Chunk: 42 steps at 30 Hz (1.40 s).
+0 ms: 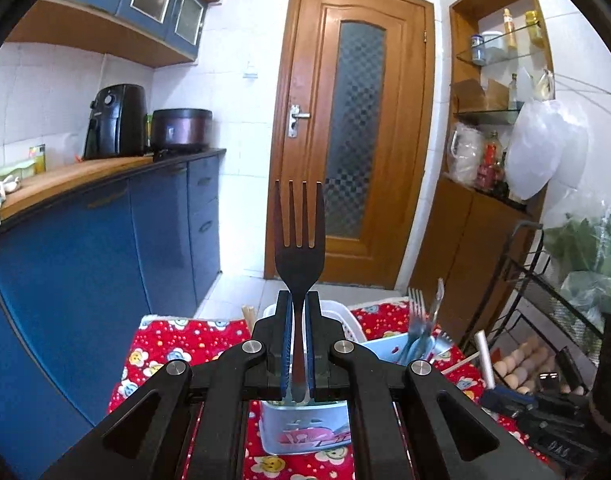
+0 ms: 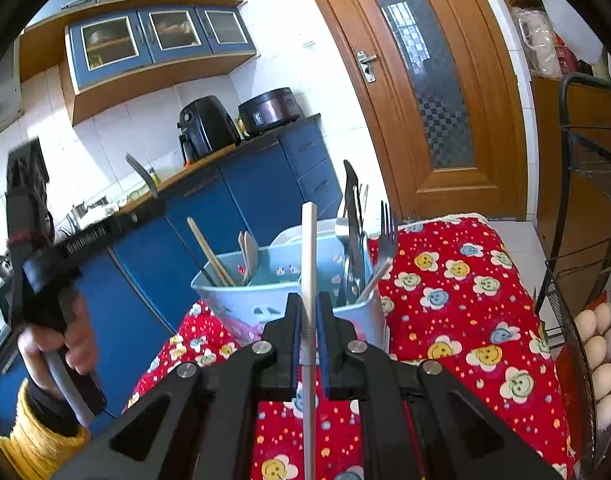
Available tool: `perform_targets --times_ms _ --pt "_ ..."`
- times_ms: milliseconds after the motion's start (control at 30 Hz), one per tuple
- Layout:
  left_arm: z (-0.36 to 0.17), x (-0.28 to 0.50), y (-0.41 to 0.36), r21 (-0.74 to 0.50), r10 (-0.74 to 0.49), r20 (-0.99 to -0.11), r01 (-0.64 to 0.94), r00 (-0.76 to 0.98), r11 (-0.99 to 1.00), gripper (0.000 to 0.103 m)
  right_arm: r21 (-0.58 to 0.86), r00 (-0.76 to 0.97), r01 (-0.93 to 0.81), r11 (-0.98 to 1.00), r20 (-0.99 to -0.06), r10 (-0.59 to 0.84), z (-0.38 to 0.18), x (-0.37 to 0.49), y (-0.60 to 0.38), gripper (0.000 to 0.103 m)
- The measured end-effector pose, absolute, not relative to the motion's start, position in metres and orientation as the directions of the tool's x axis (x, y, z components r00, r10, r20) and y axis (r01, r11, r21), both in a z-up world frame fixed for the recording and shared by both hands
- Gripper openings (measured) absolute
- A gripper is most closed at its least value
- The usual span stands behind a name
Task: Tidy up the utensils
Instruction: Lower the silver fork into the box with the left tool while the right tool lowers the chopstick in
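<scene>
My left gripper [image 1: 298, 300] is shut on a dark fork [image 1: 299, 236] that points straight up, tines on top, above a light blue utensil holder [image 1: 305, 428]. My right gripper [image 2: 309, 304] is shut on a white chopstick [image 2: 308, 256] held upright just in front of the holder [image 2: 241, 300]. The holder stands on a red flower-print cloth [image 2: 457, 292]. Its left compartment has wooden chopsticks [image 2: 209, 252] and a wooden spoon. Its right compartment has metal forks [image 2: 381, 248] and a dark utensil.
Blue kitchen cabinets [image 1: 105, 248] run along the left. A wooden door [image 1: 353, 128] is straight ahead. A black wire rack [image 2: 585, 272] with eggs [image 2: 601, 344] stands at the right. The left hand with its gripper handle [image 2: 49, 280] shows in the right wrist view.
</scene>
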<state>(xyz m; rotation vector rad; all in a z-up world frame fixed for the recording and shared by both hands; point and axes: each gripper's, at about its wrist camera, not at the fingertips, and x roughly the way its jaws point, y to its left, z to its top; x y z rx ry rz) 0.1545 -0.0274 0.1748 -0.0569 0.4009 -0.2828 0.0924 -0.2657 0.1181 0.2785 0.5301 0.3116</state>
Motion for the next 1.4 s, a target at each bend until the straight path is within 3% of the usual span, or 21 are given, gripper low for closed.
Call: perform_targets --times_ms 767,1133,1400 --pt "0.123 0.184 -0.026 -0.154 -0.31 -0.459 0.268 0.833 0.951 0.006 0.209 0.965 -0.15 0.966 -0.18 0.189 0.14 0.167 -0.24 0.009" --pt "0.113 0.191 -0.027 -0.172 -0.324 -0.475 0.275 0.818 0.946 0.006 0.103 0.984 -0.111 0.988 -0.125 0.124 0.115 0.18 -0.215 0.009" --pt "0.107 0.193 -0.027 -0.178 -0.336 -0.485 0.285 0.807 0.942 0.006 0.109 0.976 -0.12 0.987 -0.171 0.138 0.101 0.18 -0.215 0.01"
